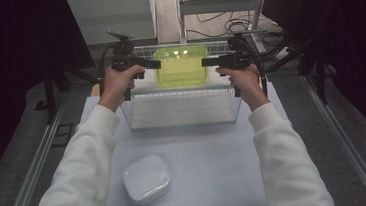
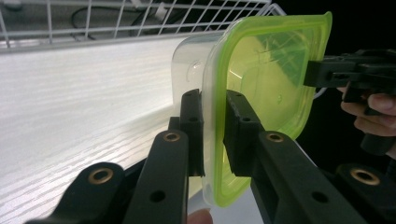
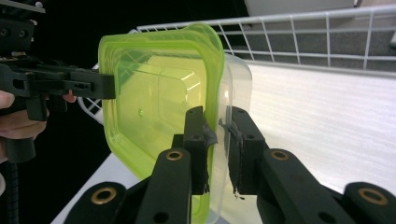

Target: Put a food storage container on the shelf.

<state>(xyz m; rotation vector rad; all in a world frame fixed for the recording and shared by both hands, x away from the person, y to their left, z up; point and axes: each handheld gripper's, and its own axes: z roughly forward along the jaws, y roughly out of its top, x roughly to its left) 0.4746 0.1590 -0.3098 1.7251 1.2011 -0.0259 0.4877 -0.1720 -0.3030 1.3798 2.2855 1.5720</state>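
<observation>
The clear plastic food container with a lime-green lid hangs above the white wire basket, carried between both tools. The left gripper has its jaws clamped across the container's rim on one side; in the left gripper view the lid edge and the clear wall run between the two pads, with the lid facing the inner pad. The right gripper is clamped likewise on the opposite rim, its pads closed over the lid edge and wall. Judgement: the container appears empty, hence light; thin moulded plastic, moderately stiff but liable to flex, and smooth enough to slip if the pinch relaxes. The rim, where lid and wall overlap, is the stiffest hold, and opposing grips either side keep it level. The high view gives the layout: the white rounded-square lidded container resting on the white table, well behind both grippers toward the person, and the basket beneath the load. The gripper views add what it lacks: the exact pad contact on the rim and the opposing gripper beyond the container.
</observation>
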